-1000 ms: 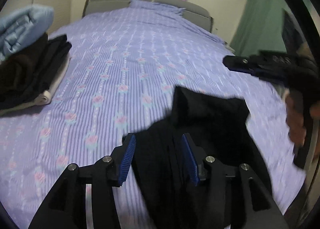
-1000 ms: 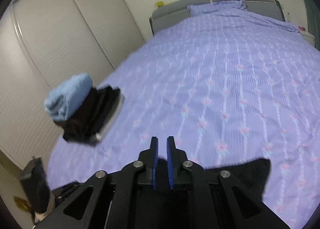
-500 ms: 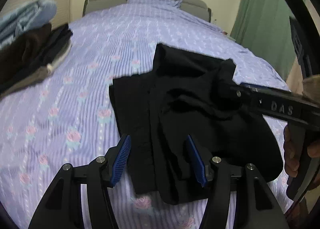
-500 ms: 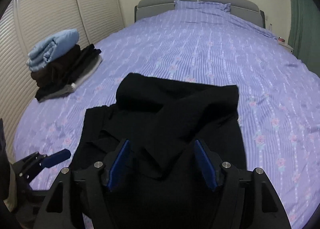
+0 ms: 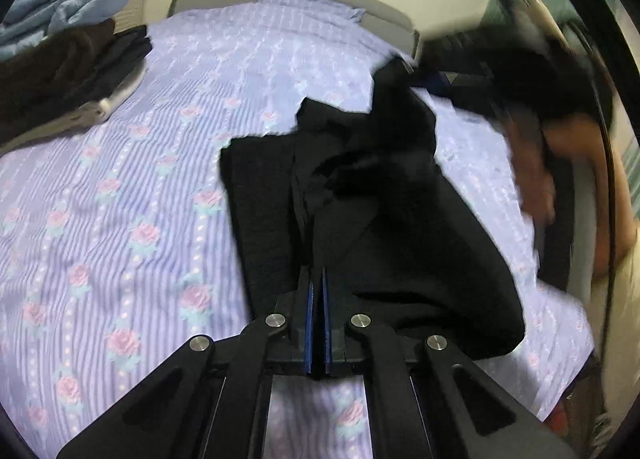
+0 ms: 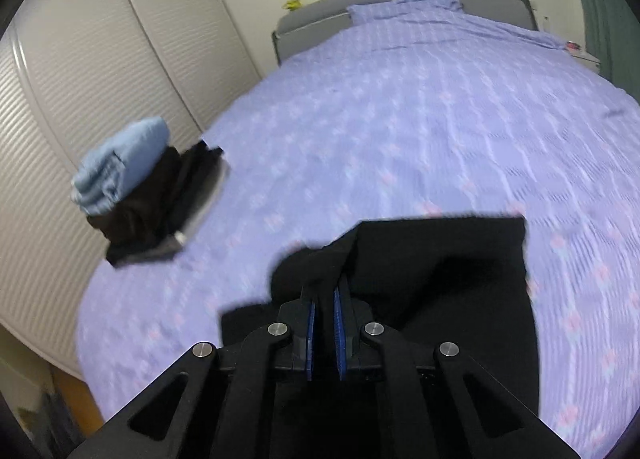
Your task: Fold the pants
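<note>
Pants (image 5: 384, 195) lie black and rumpled on the bed (image 5: 132, 187), near its front edge, partly folded over themselves. Your left gripper (image 5: 316, 279) has just been closing, and its blue pads (image 5: 309, 307) now stand almost together with only a thin slit between them. Their tips sit at the near hem of the pants, right at a dark fold; a pinch of cloth seems caught between them, though the black fabric makes the edge hard to read. Your right gripper (image 6: 325, 293) has just been closing too, and its pads (image 6: 338, 323) are clamped on a ridge of the pants (image 6: 440, 259) that rises between them and bunches up ahead of the tips. In the left view, that right gripper (image 5: 436, 79) shows blurred at the far corner of the pants, with the cloth pulled up into a peak toward it, and your hand (image 5: 536, 163) behind it is smeared by motion. Well apart from the pants, on the bed's left side, a stack of folded clothes (image 6: 148, 195) rests with a light blue piece on top.
</note>
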`<action>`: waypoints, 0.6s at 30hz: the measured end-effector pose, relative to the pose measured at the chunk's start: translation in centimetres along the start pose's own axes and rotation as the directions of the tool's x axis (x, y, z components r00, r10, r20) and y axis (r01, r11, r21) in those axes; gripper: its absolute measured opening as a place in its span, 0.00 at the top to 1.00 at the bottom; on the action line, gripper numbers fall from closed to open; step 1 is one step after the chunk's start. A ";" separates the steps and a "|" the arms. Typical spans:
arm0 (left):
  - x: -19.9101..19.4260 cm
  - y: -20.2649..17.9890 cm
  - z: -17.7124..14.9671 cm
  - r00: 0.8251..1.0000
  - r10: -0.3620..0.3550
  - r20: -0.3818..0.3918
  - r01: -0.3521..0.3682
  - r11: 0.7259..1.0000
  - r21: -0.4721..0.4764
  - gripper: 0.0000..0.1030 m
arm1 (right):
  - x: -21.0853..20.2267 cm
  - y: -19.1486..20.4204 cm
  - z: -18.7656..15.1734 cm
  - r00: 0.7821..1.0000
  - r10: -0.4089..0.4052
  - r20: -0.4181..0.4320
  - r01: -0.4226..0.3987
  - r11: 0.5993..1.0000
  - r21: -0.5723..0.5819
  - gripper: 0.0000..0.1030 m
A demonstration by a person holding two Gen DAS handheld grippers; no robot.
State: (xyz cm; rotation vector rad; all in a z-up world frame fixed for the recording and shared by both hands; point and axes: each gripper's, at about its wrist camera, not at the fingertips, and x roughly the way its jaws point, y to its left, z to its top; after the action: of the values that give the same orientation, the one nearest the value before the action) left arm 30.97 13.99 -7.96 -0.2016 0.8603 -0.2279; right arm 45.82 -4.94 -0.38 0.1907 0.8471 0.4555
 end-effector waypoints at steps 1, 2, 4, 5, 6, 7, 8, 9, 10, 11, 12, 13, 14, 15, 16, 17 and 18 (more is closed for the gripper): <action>0.1 0.0 -0.2 1.000 0.000 -0.007 0.000 1.000 -0.003 0.94 | 1.1 0.7 0.9 1.000 -0.010 -0.015 0.010 1.000 -0.010 0.91; 0.1 0.2 -0.5 1.000 -0.006 -0.013 0.006 1.000 -0.011 0.94 | 2.0 1.2 1.4 1.000 -0.012 -0.028 0.011 1.000 -0.021 0.91; 0.1 0.6 -1.0 1.000 -0.011 -0.023 0.010 1.000 -0.025 0.94 | 4.5 2.2 2.5 0.997 -0.020 -0.069 0.018 0.999 -0.038 0.91; 0.0 0.9 -1.2 1.000 -0.018 -0.024 0.017 0.999 -0.044 0.94 | 5.7 2.6 2.7 0.996 -0.016 -0.091 0.012 0.999 -0.042 0.89; 0.0 1.4 -1.3 0.999 -0.025 -0.025 0.024 0.998 -0.060 0.94 | 6.7 2.9 2.7 0.994 -0.019 -0.111 0.013 0.998 -0.054 0.88; 0.0 2.0 -1.3 0.999 -0.039 -0.032 0.036 0.995 -0.094 0.87 | 7.7 3.4 2.6 0.989 -0.050 -0.136 0.039 0.996 -0.082 0.80; -0.1 2.4 -1.4 0.999 -0.036 -0.036 0.032 0.992 -0.120 0.76 | 8.1 3.8 2.4 0.986 -0.086 -0.143 0.071 0.992 -0.106 0.60; -0.3 2.7 -1.5 0.999 -0.026 -0.030 0.022 0.991 -0.135 0.72 | 7.9 4.1 2.1 0.985 -0.119 -0.128 0.102 0.986 -0.130 0.53; -0.7 2.9 -1.7 1.000 -0.007 -0.019 0.005 0.991 -0.135 0.62 | 6.8 4.5 1.6 0.987 -0.139 -0.085 0.125 0.980 -0.153 0.48; -1.3 3.1 -1.7 1.000 0.028 -0.004 -0.028 0.992 -0.122 0.58 | 5.9 4.7 1.3 0.987 -0.153 -0.057 0.141 0.975 -0.174 0.48; -1.8 3.1 -1.7 0.998 0.062 0.011 -0.060 0.992 -0.107 0.57 | 4.6 4.9 0.8 0.987 -0.157 -0.030 0.148 0.968 -0.202 0.48; -2.8 3.0 -1.8 0.994 0.108 0.036 -0.105 0.991 -0.081 0.56 | 2.9 5.1 0.2 0.988 -0.157 0.006 0.154 0.961 -0.228 0.48; -3.5 2.9 -1.9 0.990 0.132 0.058 -0.129 0.990 -0.054 0.56 | 1.4 5.1 -0.4 0.984 -0.175 0.035 0.178 0.953 -0.246 0.48; -3.9 2.9 -1.9 0.987 0.142 0.072 -0.139 0.990 -0.037 0.56 | -0.1 5.1 -1.0 0.977 -0.205 0.064 0.215 0.941 -0.260 0.48; -4.7 2.6 -2.0 0.983 0.153 0.099 -0.153 0.988 -0.006 0.56 | -2.0 4.9 -1.9 0.969 -0.225 0.102 0.244 0.931 -0.270 0.48; -5.1 2.5 -2.0 0.982 0.150 0.115 -0.152 0.988 0.009 0.55 | -3.6 4.6 -3.0 0.966 -0.225 0.128 0.253 0.926 -0.279 0.48; -5.5 2.4 -2.0 0.982 0.136 0.133 -0.141 0.990 0.025 0.55 | -5.8 4.0 -4.7 0.965 -0.214 0.152 0.250 0.924 -0.290 0.48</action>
State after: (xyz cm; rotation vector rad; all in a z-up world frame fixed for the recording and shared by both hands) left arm 26.30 17.64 -5.88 -0.1228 0.7359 -0.0977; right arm 37.70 -4.11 1.80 -0.1690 0.6624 0.3430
